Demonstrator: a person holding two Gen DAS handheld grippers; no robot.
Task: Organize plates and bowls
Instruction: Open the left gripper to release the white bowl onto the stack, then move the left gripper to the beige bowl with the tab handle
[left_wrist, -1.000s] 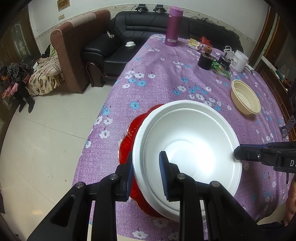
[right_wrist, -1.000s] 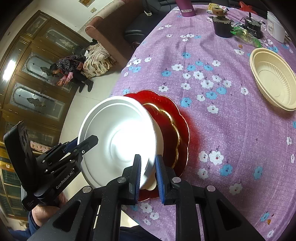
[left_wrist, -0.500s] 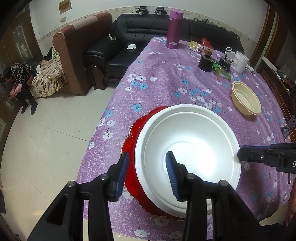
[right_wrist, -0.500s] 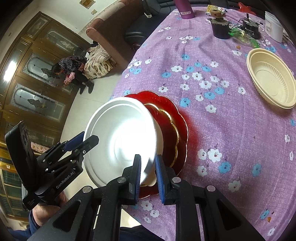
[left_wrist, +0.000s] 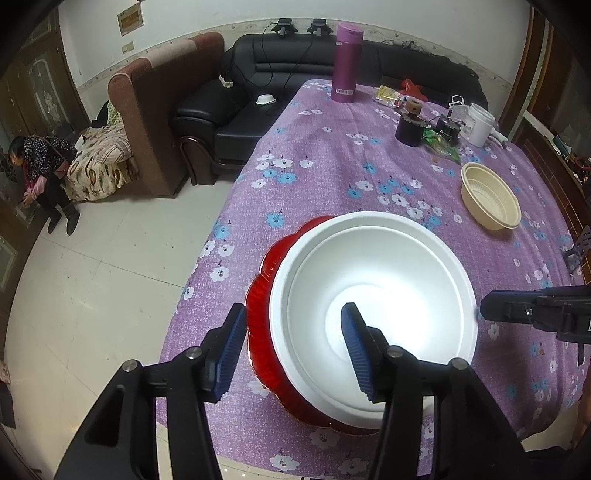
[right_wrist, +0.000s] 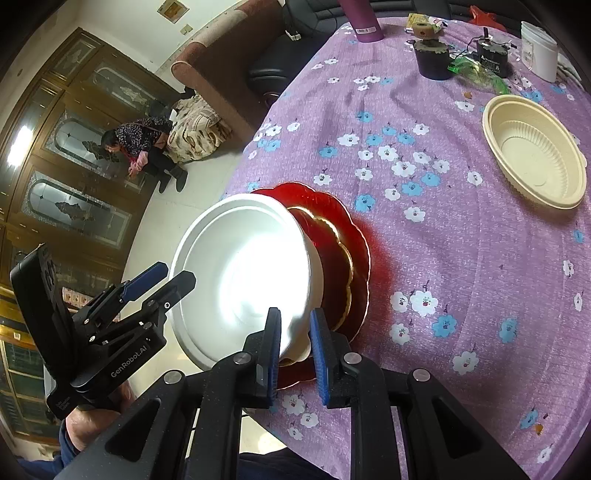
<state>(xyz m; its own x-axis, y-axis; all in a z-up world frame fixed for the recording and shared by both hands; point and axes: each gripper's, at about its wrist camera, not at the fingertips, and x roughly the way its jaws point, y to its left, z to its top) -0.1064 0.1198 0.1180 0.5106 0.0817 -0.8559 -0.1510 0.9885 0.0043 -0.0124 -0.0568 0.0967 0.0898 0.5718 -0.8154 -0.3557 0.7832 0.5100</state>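
A large white bowl (left_wrist: 373, 291) sits on a stack of red, gold-rimmed plates (left_wrist: 266, 332) near the table's front edge; it also shows in the right wrist view (right_wrist: 243, 273) over the red plates (right_wrist: 343, 258). My left gripper (left_wrist: 293, 345) is open, its jaws spread on either side of the bowl's near rim without touching it. My right gripper (right_wrist: 293, 349) is shut on the bowl's near rim. A cream ribbed bowl (left_wrist: 489, 201) stands alone to the far right, also in the right wrist view (right_wrist: 533, 155).
The purple floral tablecloth (left_wrist: 332, 158) covers the table. At the far end stand a purple flask (left_wrist: 346, 62), a dark jar (left_wrist: 409, 127), a white tub (left_wrist: 479, 124) and small clutter. The table edge (left_wrist: 207, 258) drops to the floor on the left.
My left gripper has let go of the white bowl's rim and opened wide. The right gripper keeps its hold, and the bowl has settled lower onto the red plates.
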